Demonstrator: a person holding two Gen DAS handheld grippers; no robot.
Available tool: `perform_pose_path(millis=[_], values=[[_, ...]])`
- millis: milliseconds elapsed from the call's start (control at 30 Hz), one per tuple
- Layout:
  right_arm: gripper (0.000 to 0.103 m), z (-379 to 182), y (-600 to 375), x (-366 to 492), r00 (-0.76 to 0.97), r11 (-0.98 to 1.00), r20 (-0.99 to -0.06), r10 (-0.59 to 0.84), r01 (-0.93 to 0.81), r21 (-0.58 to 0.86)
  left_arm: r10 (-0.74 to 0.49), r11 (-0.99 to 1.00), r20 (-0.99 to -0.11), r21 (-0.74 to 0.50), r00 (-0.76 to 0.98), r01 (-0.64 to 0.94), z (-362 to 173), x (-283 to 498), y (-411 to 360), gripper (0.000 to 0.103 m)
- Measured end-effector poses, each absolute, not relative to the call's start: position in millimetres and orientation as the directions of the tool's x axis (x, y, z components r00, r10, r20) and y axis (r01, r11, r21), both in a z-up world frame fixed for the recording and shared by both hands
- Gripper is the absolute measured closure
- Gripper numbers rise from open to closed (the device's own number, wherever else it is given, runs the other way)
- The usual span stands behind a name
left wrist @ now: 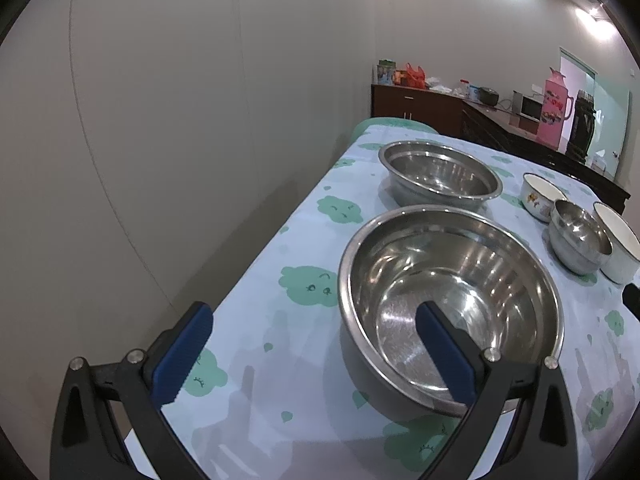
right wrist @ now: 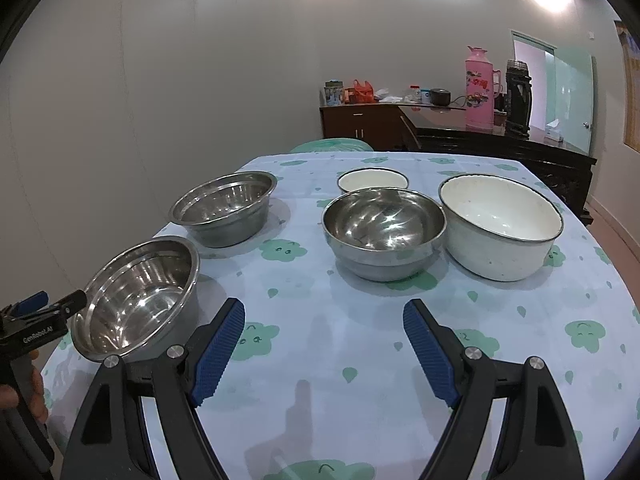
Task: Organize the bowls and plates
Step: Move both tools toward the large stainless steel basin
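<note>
Five bowls stand on a table with a cloud-print cloth [right wrist: 320,360]. Nearest my left gripper [left wrist: 314,316] is a large steel bowl [left wrist: 448,304]. That gripper is open, with one finger over the bowl's inside, the other outside its left wall, and the rim between them. A second wide steel bowl [left wrist: 440,172] sits behind it. My right gripper [right wrist: 324,312] is open above bare cloth, holding nothing. Ahead of it are a rounded steel bowl [right wrist: 384,232], a large white enamel bowl [right wrist: 500,224] to the right and a small white bowl [right wrist: 372,180] behind.
A plain wall runs close along the table's left edge [left wrist: 256,264]. A dark sideboard [right wrist: 480,136] at the back holds a pink thermos [right wrist: 480,88], a dark flask [right wrist: 518,96] and clutter. A hand [right wrist: 24,392] grips the left tool's handle.
</note>
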State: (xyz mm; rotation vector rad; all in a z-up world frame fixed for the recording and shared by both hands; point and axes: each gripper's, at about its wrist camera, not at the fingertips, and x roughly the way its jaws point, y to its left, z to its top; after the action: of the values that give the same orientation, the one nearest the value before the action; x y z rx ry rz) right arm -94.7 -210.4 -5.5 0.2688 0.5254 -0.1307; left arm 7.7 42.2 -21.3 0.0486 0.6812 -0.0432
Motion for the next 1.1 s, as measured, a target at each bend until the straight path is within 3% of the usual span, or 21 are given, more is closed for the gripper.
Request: perform_pose_path(millis=[267,433,733,1100], values=[[0.02,2,-189,-87,0.881,0.972,-0.473,0.002,0.111,0.209,-0.046,0.999,-0.647,-0.017,0.761,0.046,-20,16,49,0.0],[0.02,-11,-191,-73,0.822,0.976,-0.566,-0.059,0.166,0.14,-0.067,0.997,-0.63,-0.004,0.774,0.083,-19,13,44,0.0],[0.02,-46,-334,-118,0.647,0.791,-0.683,-0.339,0.589,0.165,-0.061,0.997,-0.651,-0.009,0.757,0.073,-31,24,41,0.0],[0.02,-79,-410,-122,0.538,0.666,-0.777,-0.327,0.715,0.215,-0.036,0.999,-0.642,-0.002,0.766,0.045,-27,28,50,0.0]])
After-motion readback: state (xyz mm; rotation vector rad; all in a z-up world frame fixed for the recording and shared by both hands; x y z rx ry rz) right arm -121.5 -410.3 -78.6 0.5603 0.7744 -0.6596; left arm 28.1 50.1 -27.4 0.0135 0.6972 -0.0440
